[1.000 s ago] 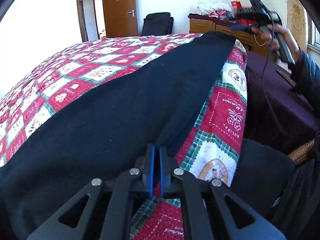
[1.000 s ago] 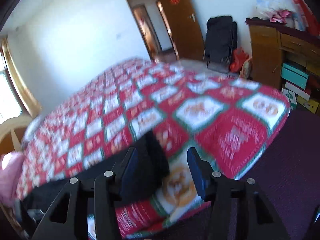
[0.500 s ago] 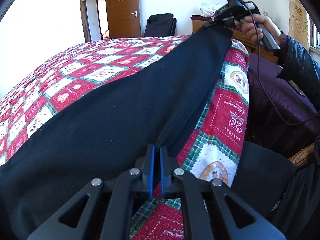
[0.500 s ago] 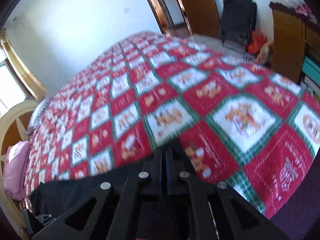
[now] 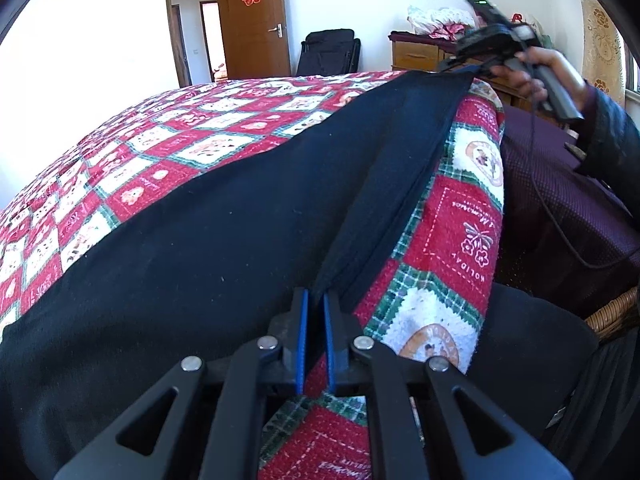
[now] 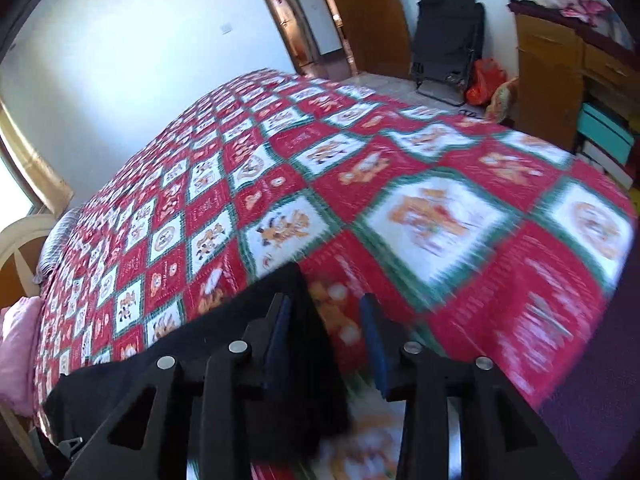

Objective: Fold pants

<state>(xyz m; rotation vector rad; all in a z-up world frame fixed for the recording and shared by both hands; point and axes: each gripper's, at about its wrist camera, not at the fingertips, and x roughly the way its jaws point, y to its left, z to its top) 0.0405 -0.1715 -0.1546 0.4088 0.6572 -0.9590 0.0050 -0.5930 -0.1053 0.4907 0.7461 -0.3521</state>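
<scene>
Black pants [image 5: 208,248] lie stretched along the near edge of a bed with a red, white and green patterned quilt [image 5: 224,120]. My left gripper [image 5: 313,300] is shut on the near edge of the pants. My right gripper [image 6: 326,312] is open at the pants' far end [image 6: 248,344], with the cloth lying between and under its fingers. In the left wrist view the right gripper [image 5: 460,62] shows at the far tip of the pants, held by a hand.
The quilt's edge [image 5: 476,216] drops to a dark purple cover [image 5: 568,200]. A wicker basket [image 5: 616,312] sits at the right. A wooden dresser [image 6: 560,76], a black folding chair [image 6: 444,40] and a door [image 5: 252,20] stand beyond the bed.
My right gripper was shut on the pants' far end half a second ago and has now opened. The left gripper has kept its hold and barely moved.
</scene>
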